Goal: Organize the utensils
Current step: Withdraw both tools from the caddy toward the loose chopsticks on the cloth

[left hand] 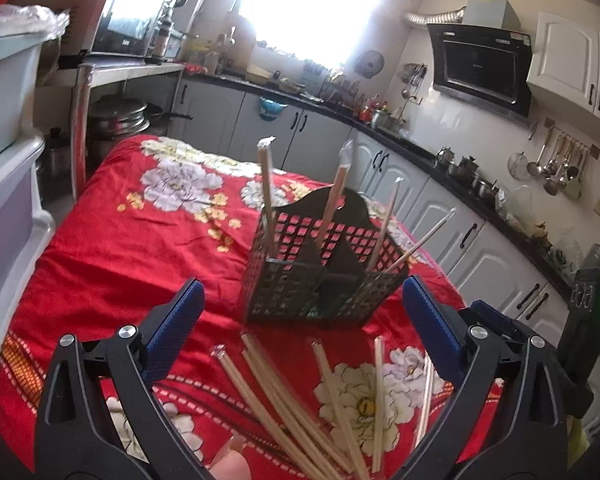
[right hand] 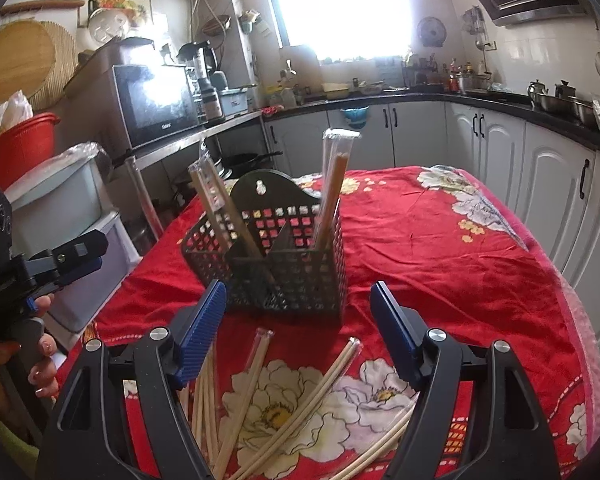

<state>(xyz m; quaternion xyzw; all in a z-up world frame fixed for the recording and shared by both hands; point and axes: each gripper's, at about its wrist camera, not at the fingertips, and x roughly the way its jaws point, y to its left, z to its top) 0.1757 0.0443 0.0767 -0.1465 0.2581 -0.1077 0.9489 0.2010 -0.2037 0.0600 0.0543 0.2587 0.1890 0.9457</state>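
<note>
Both claws spread apart and empty — left claw [left hand: 300, 308], right claw [right hand: 298, 306], over loose chopsticks [right hand: 260, 392], black basket [left hand: 320, 280] beyond, red floral surface [left hand: 120, 260]

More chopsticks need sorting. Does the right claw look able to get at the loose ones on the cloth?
Probably yes: the right claw is open, holds nothing, and the loose chopsticks lie uncovered just below it.

A microwave [right hand: 156, 102] sits left of the bright window [right hand: 340, 4]; a range hood [left hand: 480, 66] hangs to its right (ladles [left hand: 556, 166] farther right), white cabinets [right hand: 420, 136] below.
</note>
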